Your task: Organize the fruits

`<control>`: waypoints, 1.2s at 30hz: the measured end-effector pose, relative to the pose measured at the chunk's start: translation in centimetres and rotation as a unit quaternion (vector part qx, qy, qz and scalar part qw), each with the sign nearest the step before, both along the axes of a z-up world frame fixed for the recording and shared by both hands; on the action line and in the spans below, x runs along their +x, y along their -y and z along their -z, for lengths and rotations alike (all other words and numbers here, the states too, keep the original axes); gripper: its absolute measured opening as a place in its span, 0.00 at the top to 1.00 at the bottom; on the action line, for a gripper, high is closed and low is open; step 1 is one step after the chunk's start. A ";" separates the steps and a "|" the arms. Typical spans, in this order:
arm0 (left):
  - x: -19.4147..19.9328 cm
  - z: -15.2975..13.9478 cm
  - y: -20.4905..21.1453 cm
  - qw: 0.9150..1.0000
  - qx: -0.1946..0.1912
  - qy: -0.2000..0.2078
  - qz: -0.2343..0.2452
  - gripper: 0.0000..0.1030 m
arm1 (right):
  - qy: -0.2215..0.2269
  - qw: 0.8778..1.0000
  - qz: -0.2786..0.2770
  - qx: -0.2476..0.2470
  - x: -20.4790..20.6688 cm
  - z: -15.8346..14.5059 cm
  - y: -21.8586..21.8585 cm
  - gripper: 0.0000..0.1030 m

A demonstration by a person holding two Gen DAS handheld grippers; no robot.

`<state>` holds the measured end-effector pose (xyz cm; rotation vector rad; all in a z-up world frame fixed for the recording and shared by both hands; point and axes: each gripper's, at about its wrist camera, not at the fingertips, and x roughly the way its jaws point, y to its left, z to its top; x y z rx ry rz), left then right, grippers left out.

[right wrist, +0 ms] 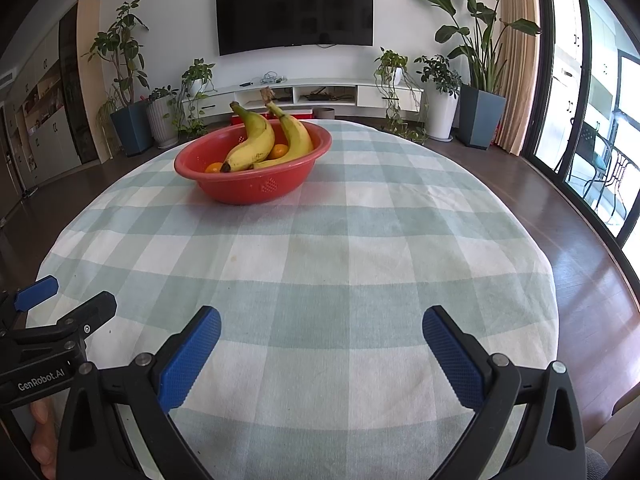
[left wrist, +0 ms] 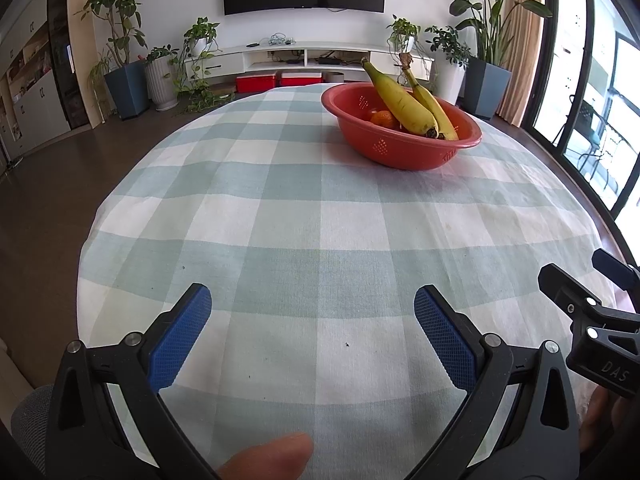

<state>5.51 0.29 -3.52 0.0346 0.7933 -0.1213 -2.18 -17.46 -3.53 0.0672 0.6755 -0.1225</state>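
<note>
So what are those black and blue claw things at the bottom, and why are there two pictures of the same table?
Those claws are grabbing tools. A person holds one in each hand, and each has a small camera looking forward along its two fingers. One picture comes from the left hand-held gripper, the other from the right hand-held gripper. That is why you see the same table from two slightly different spots. Each tool also peeks into the edge of the other's picture.

Both are wide open and hold nothing. On the checked tablecloth sits a red bowl with two bananas and some oranges inside. Nothing else lies on the cloth. The pink shape at the bottom of the left picture is a fingertip.
</note>
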 end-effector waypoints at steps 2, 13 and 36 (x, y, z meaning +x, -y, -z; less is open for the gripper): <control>0.0 0.0 0.0 1.000 0.000 0.000 0.000 0.00 | 0.000 1.000 0.000 0.000 0.0 0.0 0.0 0.00; -0.1 0.0 0.0 1.000 0.001 0.000 0.002 0.00 | -0.001 1.000 0.000 0.000 0.0 -0.2 0.0 0.00; 0.0 0.0 0.1 1.000 0.009 -0.001 0.010 0.00 | -0.004 1.000 -0.001 -0.002 -0.2 -0.4 -0.1 0.00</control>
